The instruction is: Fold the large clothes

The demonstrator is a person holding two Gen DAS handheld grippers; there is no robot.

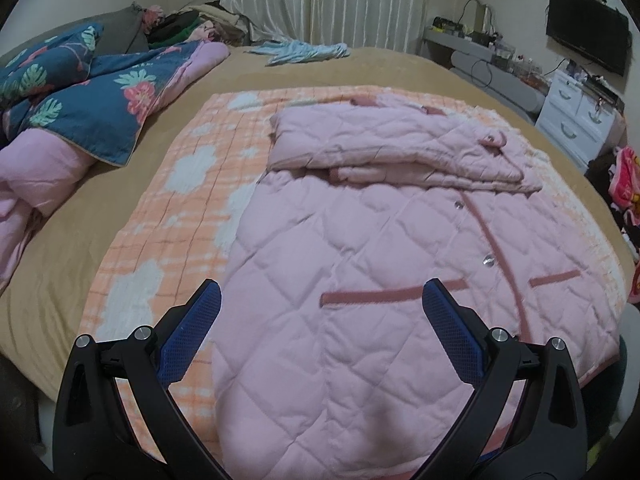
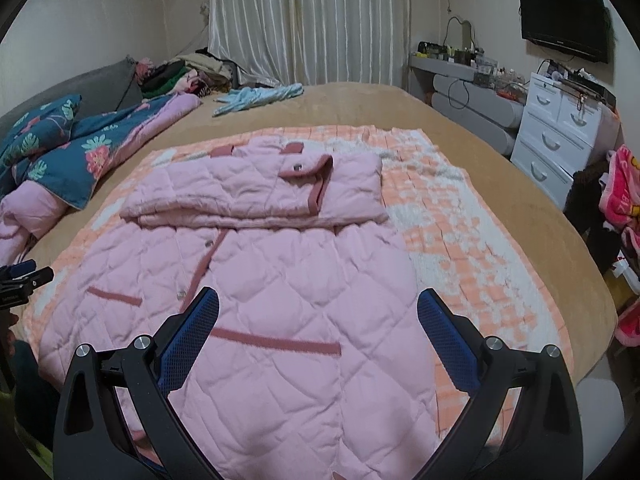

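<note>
The near hem of the pink coat [image 1: 360, 280] runs out of both views behind the gripper frames, and its far part is doubled back toward the near side, so the collar and whatever lies under the fold are hidden; a cuff with 1 snap [image 2: 298, 167] lies on top of that fold. The coat lies flat on an orange-and-white blanket [image 1: 188, 208], which covers the middle of the tan bed [image 1: 360, 68]. The left gripper [image 1: 320, 304] hovers over the coat's near part with its jaws spread wide and nothing between the blue pads. The right gripper [image 2: 318, 312] hangs likewise over the coat, released and empty. At the left edge of the right view only a dark tip of the left gripper shows, with part of a hand below it, too cut off to read well. On the pink towel [image 2: 618, 188] at the right edge some letters show, too bent to read. The maker's mark on the TV [image 2: 564, 16] is too small to make out. A floral quilt [image 1: 80, 96] is heaped at the left, a pale blue cloth [image 1: 300, 50] lies at the far end of the bed, and a white dresser [image 2: 556, 140] stands right, beside a cluttered grey shelf [image 2: 452, 68]. Nothing lies between the grippers and the coat.
</note>
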